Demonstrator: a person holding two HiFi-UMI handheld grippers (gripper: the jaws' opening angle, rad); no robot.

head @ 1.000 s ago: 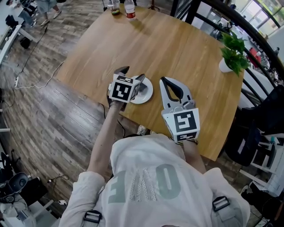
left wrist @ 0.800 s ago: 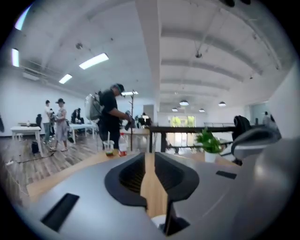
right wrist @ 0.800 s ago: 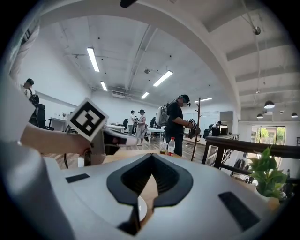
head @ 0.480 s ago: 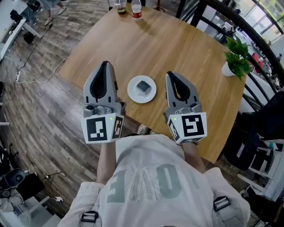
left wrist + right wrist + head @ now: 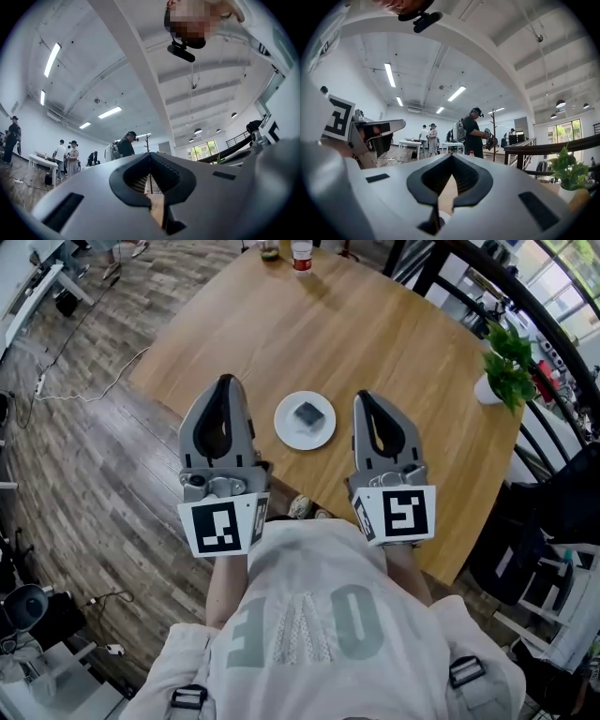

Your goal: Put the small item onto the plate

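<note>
A small dark grey item [image 5: 308, 413] lies on the white plate [image 5: 292, 432], near the front edge of the wooden table [image 5: 394, 334]. My left gripper [image 5: 224, 382] is held upright to the plate's left, over the floor, with its jaws shut and nothing between them. To the plate's right my right gripper [image 5: 365, 397] stands upright over the table edge, also shut and empty. Neither gripper touches the plate. The left gripper view shows my left gripper [image 5: 150, 155] closed tip to tip against the ceiling, and the right gripper view shows my right gripper [image 5: 451, 157] the same way.
A green plant in a white pot [image 5: 506, 376] stands at the table's right edge. A bottle [image 5: 301, 254] and a glass [image 5: 270, 249] stand at the far edge. A black railing [image 5: 525, 296] runs behind the table. Several people [image 5: 472, 131] stand in the room beyond.
My left gripper has drawn back from over the plate to the left, now upright and shut. The dark item lies uncovered on the plate. The right gripper has barely moved.
</note>
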